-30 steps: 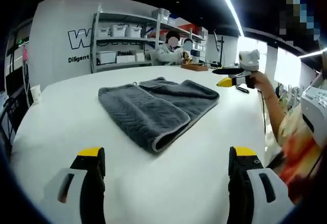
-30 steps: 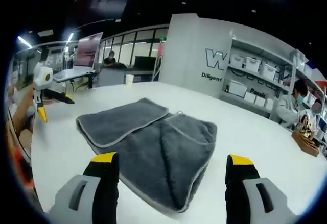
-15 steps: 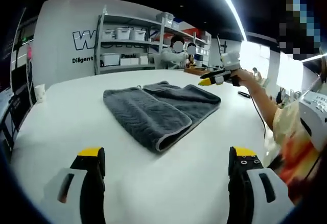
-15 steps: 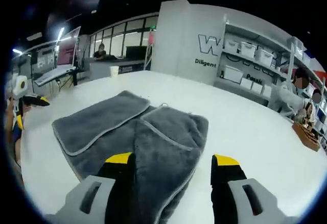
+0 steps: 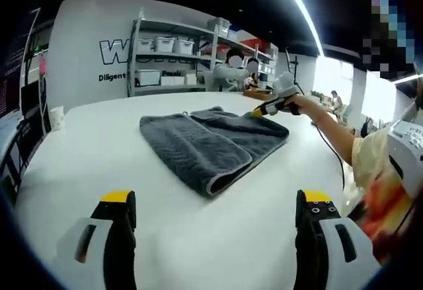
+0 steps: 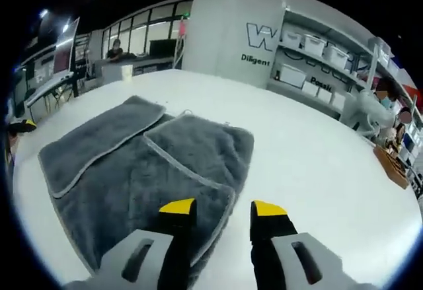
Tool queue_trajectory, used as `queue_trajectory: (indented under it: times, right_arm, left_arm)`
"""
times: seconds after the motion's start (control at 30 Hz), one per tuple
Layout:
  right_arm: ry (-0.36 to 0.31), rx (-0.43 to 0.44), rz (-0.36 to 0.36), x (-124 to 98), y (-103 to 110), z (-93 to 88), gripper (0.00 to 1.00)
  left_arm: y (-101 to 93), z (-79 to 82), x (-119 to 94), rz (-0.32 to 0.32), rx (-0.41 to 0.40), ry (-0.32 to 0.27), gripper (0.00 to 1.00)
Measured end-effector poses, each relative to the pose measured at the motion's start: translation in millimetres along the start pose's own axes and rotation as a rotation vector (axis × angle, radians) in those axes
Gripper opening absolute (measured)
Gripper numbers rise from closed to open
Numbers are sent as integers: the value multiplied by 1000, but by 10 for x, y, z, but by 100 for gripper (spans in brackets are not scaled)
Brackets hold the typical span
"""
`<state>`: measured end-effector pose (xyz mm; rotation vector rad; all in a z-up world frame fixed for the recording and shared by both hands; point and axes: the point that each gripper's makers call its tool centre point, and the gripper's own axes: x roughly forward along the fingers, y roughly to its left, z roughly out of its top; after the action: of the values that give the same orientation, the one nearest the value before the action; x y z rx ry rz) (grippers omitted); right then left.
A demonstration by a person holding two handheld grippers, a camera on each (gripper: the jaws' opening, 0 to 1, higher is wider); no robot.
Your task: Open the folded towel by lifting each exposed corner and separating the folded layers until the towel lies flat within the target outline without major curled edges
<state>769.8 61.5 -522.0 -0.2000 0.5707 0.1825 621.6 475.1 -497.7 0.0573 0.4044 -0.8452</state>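
Observation:
A grey towel (image 5: 210,143) lies folded in layers on the white table (image 5: 86,151), a loose flap on top. My left gripper (image 5: 217,201) hangs well short of its near edge, jaws wide apart and holding nothing. In the left gripper view, my right gripper (image 5: 269,107), held in a person's hand, is down at the towel's far right corner. In the right gripper view, the right gripper (image 6: 223,209) stands open with its jaws narrowed, and the towel (image 6: 125,164) has its bound corner edge just ahead of the gap. The left gripper's yellow tip (image 6: 20,126) peeks in at the left edge.
Shelves with white bins (image 5: 162,55) stand behind the table, where a person (image 5: 228,72) sits. A paper cup (image 5: 56,115) stands near the far left rim and a wooden tray (image 6: 391,166) near the right rim. Bare tabletop lies around the towel.
My right gripper has moved forward and down onto the towel's corner, and its jaws have narrowed by about half. My left gripper has stayed open and almost still.

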Motion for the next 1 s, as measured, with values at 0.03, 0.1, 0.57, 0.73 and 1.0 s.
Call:
queue_trajectory:
  times: [0.03,0.1,0.57,0.73,1.0]
  right_arm:
    - [-3,1,3,14,4,-4,16]
    - [2,3,-1,43,-5,-18,7]
    - [-47,-26,-24,-117,-37,85,0]
    - [-114,1,-67,-306,-100,157,0]
    - [-220,56,-189,-746,-411,234,0]
  left_arm:
    - [8,1,-3,1,-4,-2,100]
    - [15,-5,-7,3,-8,-2,100]
    - [43,-39,-27,13,-28,4,99]
    - [44,-38,-29,15,-28,2,99]
    - [37,-35,-22,14,-26,3,98]
